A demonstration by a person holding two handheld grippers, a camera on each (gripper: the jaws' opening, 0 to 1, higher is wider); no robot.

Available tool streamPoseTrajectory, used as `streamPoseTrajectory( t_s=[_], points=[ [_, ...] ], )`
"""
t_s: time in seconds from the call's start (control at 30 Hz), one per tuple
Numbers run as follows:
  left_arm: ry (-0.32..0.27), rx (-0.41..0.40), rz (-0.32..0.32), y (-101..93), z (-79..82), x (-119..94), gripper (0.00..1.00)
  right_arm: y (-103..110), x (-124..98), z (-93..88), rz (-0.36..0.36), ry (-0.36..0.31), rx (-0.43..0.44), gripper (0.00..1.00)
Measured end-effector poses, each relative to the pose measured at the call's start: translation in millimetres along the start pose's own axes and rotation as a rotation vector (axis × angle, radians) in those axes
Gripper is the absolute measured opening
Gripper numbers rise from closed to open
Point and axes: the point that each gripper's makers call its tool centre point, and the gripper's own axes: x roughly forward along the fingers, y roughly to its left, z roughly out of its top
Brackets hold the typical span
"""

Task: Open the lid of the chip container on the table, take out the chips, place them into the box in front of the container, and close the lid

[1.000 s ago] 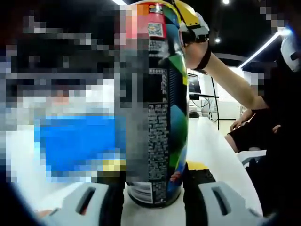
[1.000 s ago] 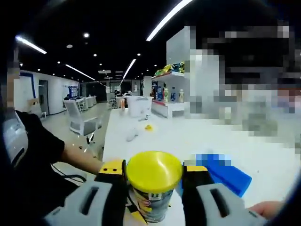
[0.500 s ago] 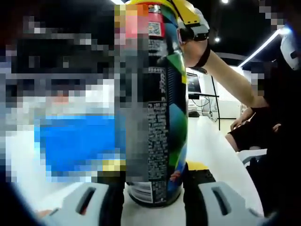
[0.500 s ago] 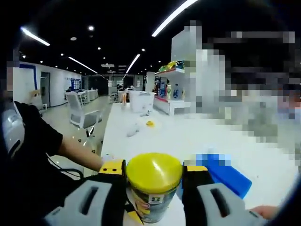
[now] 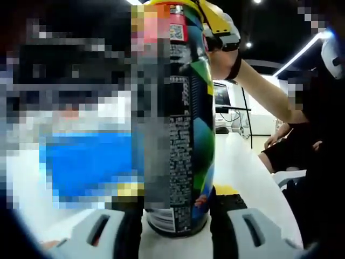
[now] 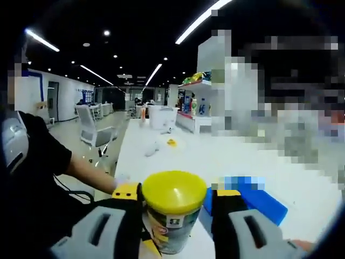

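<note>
A tall chip container (image 5: 180, 124) with a dark, many-coloured label stands upright on the white table (image 5: 242, 172). My left gripper (image 5: 175, 204) is shut on its lower part. At its top, the right gripper's yellow-padded fingers (image 5: 218, 21) clamp the rim. In the right gripper view the yellow lid (image 6: 173, 190) sits level on the can, and my right gripper (image 6: 173, 200) is shut on it. A blue box (image 6: 256, 198) lies on the table just right of the can.
A person in black sits at the table's edge, one arm (image 5: 264, 91) reaching to the right gripper. Small items (image 6: 153, 150) lie farther along the table. Office chairs (image 6: 94, 135) and shelves (image 6: 194, 108) stand in the background.
A second ago the yellow lid looked tilted and dished in the right gripper view; now it sits level on the can. The left gripper's hold on the can is unchanged.
</note>
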Motion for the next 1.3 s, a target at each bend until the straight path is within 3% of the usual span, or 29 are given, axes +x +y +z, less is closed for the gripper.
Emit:
streamPoseTrajectory(
  t_s=[0.1, 0.3, 0.47, 0.53, 0.63, 0.73, 0.83, 0.93, 1.03, 1.2, 1.23, 1.27, 1.3],
  points=[
    [0.001, 0.001, 0.000, 0.1, -0.1, 0, 0.49, -2, -5, 2.4, 0.007, -0.006, 0.002, 0.48],
    [0.001, 0.001, 0.000, 0.3, -0.4, 0, 0.49, -13, -22, 44.0, -0.029, -0.161, 0.047, 0.42],
    [0.002, 0.001, 0.000, 0.8, -0.5, 0, 0.49, -12, -25, 61.7, -0.031, -0.213, 0.060, 0.42],
    [0.002, 0.001, 0.000, 0.9, -0.6, 0, 0.49, -15, -24, 72.0, -0.064, -0.249, 0.038, 0.37],
    [0.003, 0.001, 0.000, 1.0, -0.7, 0, 0.49, -19, -23, 88.6, -0.117, -0.317, 0.012, 0.21],
    [0.003, 0.001, 0.001, 1.1, -0.9, 0, 0.49, -18, -17, 95.7, -0.131, -0.353, 0.015, 0.14],
    [0.004, 0.001, 0.001, 1.5, -1.2, 0, 0.49, -12, 1, 86.0, -0.122, -0.299, 0.027, 0.11],
    [0.004, 0.001, 0.001, 1.6, -1.3, 0, 0.49, -12, 19, 64.3, -0.145, -0.187, 0.015, 0.10],
    [0.005, 0.002, 0.003, 1.8, -1.6, 0, 0.49, -9, 29, 39.9, -0.138, -0.074, 0.060, 0.01],
    [0.007, 0.004, 0.004, 2.0, -2.5, 0, 0.49, -10, 25, 16.8, -0.131, -0.012, 0.074, 0.01],
    [0.007, 0.004, 0.004, 1.9, -2.6, 0, 0.49, -10, 24, 14.5, -0.134, -0.011, 0.077, 0.01],
    [0.008, 0.004, 0.004, 1.6, -2.8, 0, 0.49, -9, 22, 22.0, -0.128, -0.066, 0.070, 0.00],
    [0.008, 0.004, 0.004, 1.6, -2.9, 0, 0.49, -10, 20, 15.9, -0.134, -0.037, 0.078, 0.00]
  ],
)
